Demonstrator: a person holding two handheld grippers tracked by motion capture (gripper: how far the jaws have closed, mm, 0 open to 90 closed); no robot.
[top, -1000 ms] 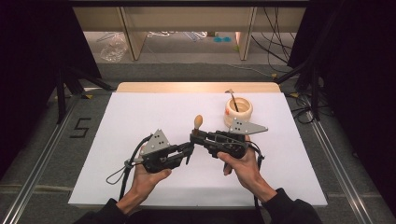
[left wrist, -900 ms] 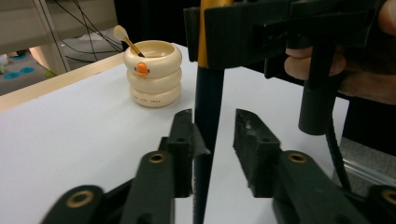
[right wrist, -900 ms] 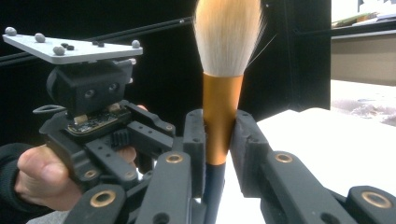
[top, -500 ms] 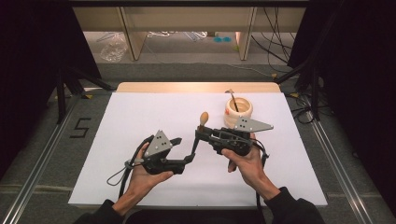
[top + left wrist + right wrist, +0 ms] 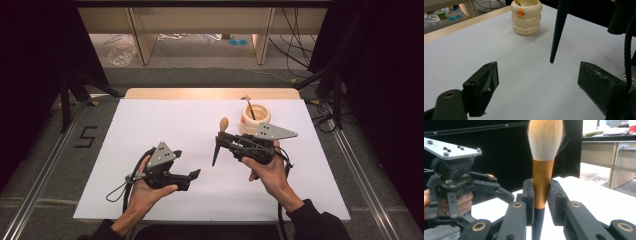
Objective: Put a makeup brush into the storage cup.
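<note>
In the high view, the left gripper (image 5: 196, 173) sits in the lower left part of the picture, held in a hand (image 5: 145, 192) that comes up from the bottom edge. Its two black jaws stand wide apart and have just been opening, and nothing is between them. In the left gripper view, the two black jaws rise from the bottom corners with bare white table (image 5: 524, 75) between them. The dark pointed end of the makeup brush with a gold collar and soft pale bristles (image 5: 557, 32) hangs down near the top middle of that view, with its tip just above the table. Left of it, at the top of that view, stands the cream round pot shaped like stacked rings with a small orange mark (image 5: 526, 18). Back in the high view, the brush (image 5: 220, 140) is just right of the middle of the picture, tilted, with its bristle end up and its dark pointed end down. The right gripper (image 5: 223, 141) pinches it there, held in the other hand (image 5: 267, 170). In the right gripper view, the two black jaws press on the gold collar of the brush (image 5: 543, 177) from both sides, and the pale bristles fan out at the top middle. At the left of that view, the left gripper (image 5: 506, 195) shows farther off. In the high view, the cream pot (image 5: 255, 116) stands on the white table (image 5: 165, 125) up and to the right of the brush, close to it but not touching.
</note>
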